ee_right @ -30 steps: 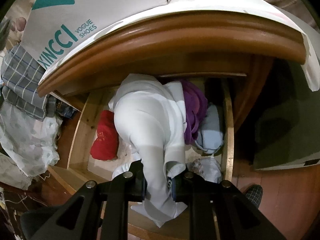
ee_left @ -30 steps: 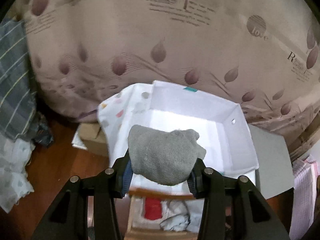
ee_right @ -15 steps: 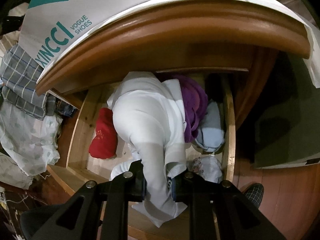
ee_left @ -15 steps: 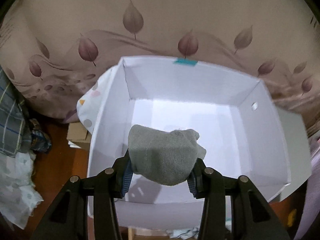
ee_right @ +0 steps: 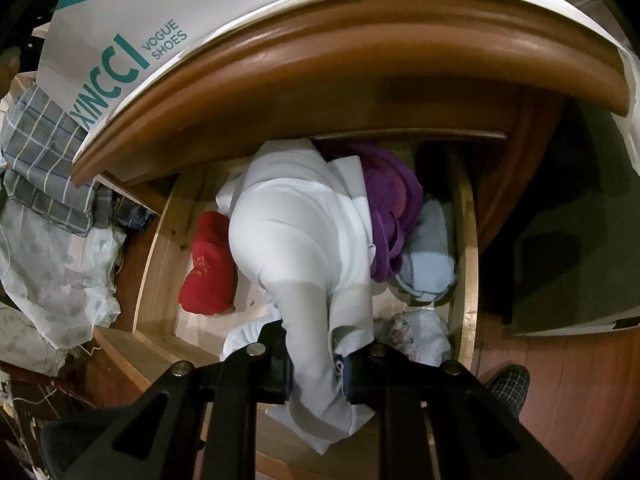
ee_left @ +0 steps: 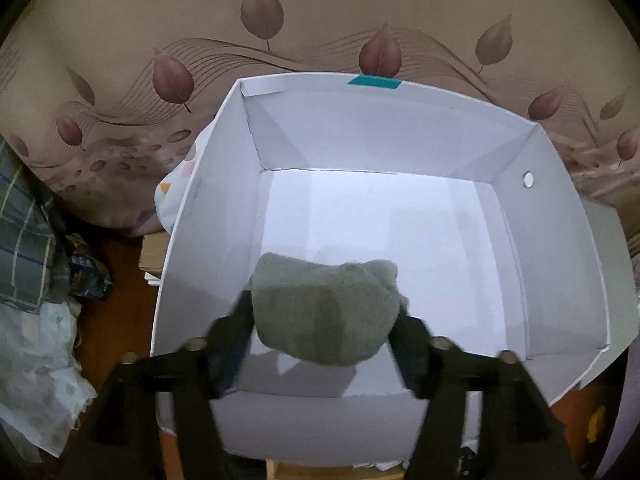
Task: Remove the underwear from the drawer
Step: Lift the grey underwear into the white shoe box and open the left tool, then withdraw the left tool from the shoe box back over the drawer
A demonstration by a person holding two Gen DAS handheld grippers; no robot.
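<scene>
In the left wrist view my left gripper [ee_left: 322,330] is shut on a grey piece of underwear [ee_left: 324,308] and holds it over the open white shoe box [ee_left: 560,240], near its front wall. In the right wrist view my right gripper [ee_right: 318,364] is shut on a white piece of underwear [ee_right: 304,240] that drapes up and over the open wooden drawer [ee_right: 464,240]. A red garment [ee_right: 210,268], a purple one [ee_right: 390,204], a light blue one [ee_right: 430,248] and a floral white one [ee_right: 416,332] lie in the drawer.
The shoe box stands on the nightstand top [ee_right: 360,68] above the drawer, its printed side [ee_right: 128,56] facing me. A leaf-patterned bedspread [ee_left: 200,40] rises behind the box. A plaid cloth [ee_right: 44,160] and pale fabric [ee_right: 52,260] lie on the left. Wooden floor [ee_right: 560,380] is at the right.
My left gripper has carried the grey underwear up and forward from the drawer to over the box, and its jaws look slightly wider. My right gripper has hardly moved.
</scene>
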